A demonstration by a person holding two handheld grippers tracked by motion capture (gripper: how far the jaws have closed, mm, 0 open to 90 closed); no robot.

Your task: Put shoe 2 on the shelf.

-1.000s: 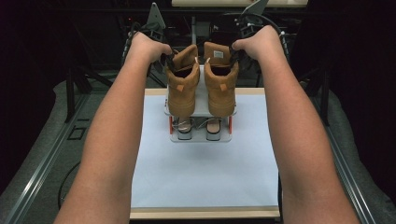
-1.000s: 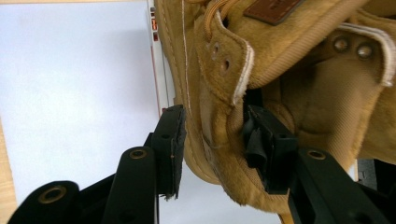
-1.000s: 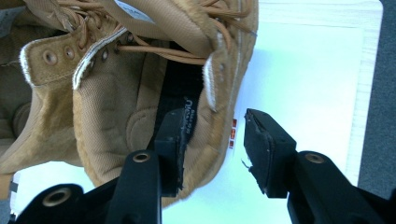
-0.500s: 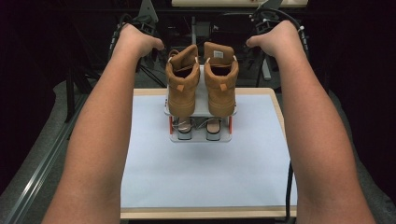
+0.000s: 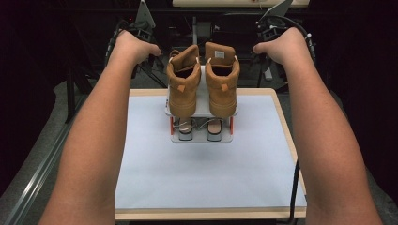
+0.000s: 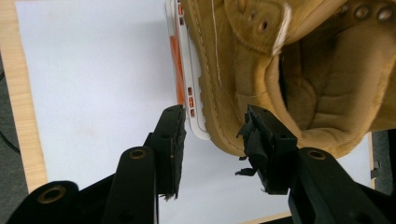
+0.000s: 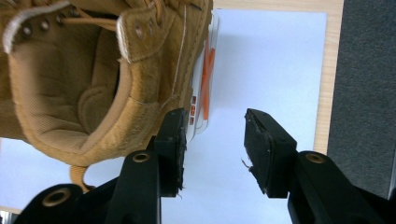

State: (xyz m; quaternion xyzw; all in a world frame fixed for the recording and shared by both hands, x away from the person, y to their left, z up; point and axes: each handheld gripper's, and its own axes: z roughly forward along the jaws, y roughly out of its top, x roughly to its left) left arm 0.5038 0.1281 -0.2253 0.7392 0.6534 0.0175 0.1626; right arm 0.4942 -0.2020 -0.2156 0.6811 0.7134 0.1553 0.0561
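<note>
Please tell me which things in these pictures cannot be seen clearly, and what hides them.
- Left gripper jaws: in the high view the left hand covers them.
- Right gripper jaws: in the high view the right hand covers them.
- Lower shelf of the rack: the boots above shade the small things there.
- Boot: cut off by the top edge in the left gripper view.
- Background behind the table: too dark to read.

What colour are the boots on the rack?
Tan boots, clearest in the high view.
</note>
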